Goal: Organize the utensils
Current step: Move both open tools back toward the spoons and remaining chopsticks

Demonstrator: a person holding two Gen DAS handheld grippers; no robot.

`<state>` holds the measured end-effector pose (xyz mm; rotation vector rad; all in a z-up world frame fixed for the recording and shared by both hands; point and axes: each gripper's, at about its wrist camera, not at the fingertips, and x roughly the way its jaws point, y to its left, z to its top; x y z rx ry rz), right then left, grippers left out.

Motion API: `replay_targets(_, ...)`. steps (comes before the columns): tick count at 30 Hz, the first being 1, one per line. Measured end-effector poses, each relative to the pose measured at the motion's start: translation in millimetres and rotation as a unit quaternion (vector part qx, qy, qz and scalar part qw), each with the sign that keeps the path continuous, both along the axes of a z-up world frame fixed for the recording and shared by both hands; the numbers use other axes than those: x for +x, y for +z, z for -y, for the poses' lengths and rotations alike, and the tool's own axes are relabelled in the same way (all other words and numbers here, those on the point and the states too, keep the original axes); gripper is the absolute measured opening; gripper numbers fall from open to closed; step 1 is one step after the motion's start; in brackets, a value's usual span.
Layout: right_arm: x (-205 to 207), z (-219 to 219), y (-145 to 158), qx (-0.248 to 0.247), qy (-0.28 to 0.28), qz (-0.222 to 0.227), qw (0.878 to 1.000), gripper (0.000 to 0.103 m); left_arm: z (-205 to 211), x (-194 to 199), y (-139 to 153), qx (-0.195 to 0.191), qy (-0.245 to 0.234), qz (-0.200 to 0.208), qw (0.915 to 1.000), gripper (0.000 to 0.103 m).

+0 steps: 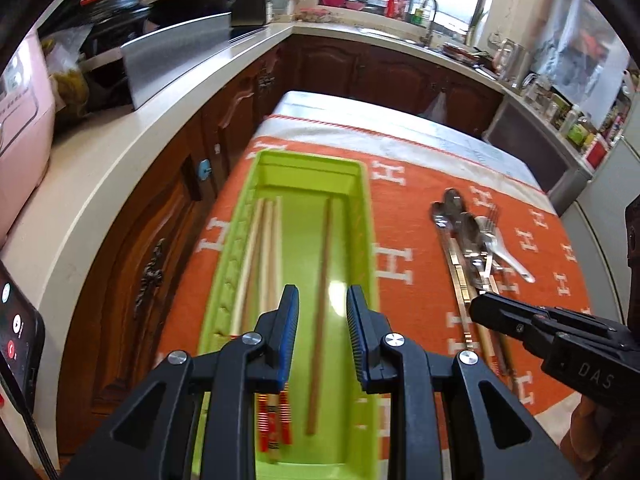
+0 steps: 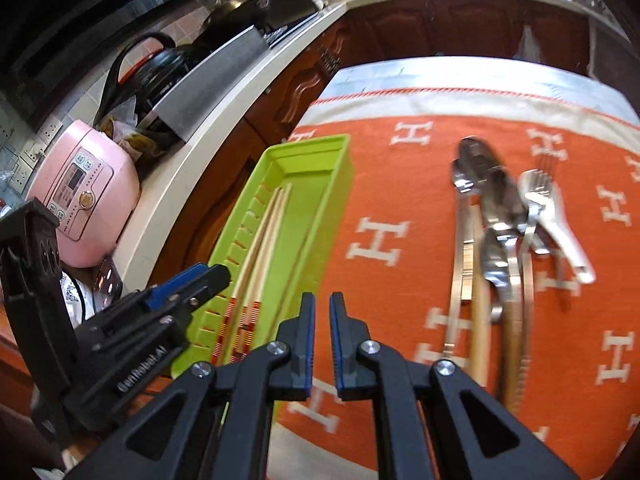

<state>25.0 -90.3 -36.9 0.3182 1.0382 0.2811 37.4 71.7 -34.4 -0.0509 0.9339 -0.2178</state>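
A lime green tray lies lengthwise on the orange cloth. It holds pale chopsticks with red ends on its left side and one brown chopstick in the middle. My left gripper is open and empty, hovering over the tray's near half. A pile of metal spoons and forks with a few chopsticks lies to the right. My right gripper has its jaws a narrow gap apart, empty, above the cloth between the tray and the pile.
The table with the orange H-patterned cloth stands beside a cream counter and brown cabinets. A pink rice cooker, a steel panel and pots sit on the counter. A phone is at the left edge.
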Motion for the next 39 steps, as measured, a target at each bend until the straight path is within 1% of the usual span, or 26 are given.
replay_targets(8,-24,55,16,-0.011,-0.045,0.031,0.998,0.007,39,-12,16,-0.013,-0.043,0.007,0.999,0.024)
replay_targets(14,-38,83,16,-0.022,-0.071,0.039,0.996,0.007,67,-16,19,-0.013,-0.068,0.002,0.9976,0.025)
replay_targets(15,-40,87,15,-0.025,-0.074,0.04,0.996,0.007,72,-17,19,-0.015,-0.073,0.0,0.9972,0.028)
replay_targets(16,-42,89,15,-0.026,-0.076,0.041,0.996,0.007,76,-17,18,-0.015,-0.076,-0.002,0.997,0.034)
replay_targets(17,-44,92,14,-0.031,-0.079,0.043,0.995,0.007,80,-17,16,-0.014,-0.078,-0.004,0.9968,0.037)
replay_targets(18,-45,95,13,-0.037,-0.082,0.044,0.995,0.007,86,-18,14,-0.012,-0.08,-0.005,0.9967,0.041)
replay_targets(21,-50,101,10,-0.05,-0.085,0.05,0.994,0.007,99,-19,5,-0.004,-0.092,-0.01,0.9957,0.041)
replay_targets(24,-53,107,6,-0.06,-0.086,0.053,0.993,0.007,111,-18,-8,-0.007,-0.1,-0.025,0.9946,0.041)
replay_targets(27,-55,113,0,-0.06,-0.087,0.052,0.993,0.007,122,-14,-27,-0.009,-0.101,-0.048,0.9937,0.041)
replay_targets(31,-57,120,-11,-0.051,-0.09,0.044,0.994,0.007,129,-8,-50,-0.021,-0.098,-0.079,0.9917,0.041)
replay_targets(34,-58,126,-20,-0.037,-0.093,0.033,0.994,0.007,136,-4,-65,-0.005,-0.091,-0.096,0.9912,0.041)
replay_targets(38,-58,132,-30,-0.026,-0.096,0.023,0.995,0.007,146,-2,-77,0.026,-0.09,-0.098,0.9907,0.041)
replay_targets(39,-58,133,-32,-0.023,-0.096,0.022,0.995,0.007,150,-3,-80,0.039,-0.092,-0.097,0.9903,0.041)
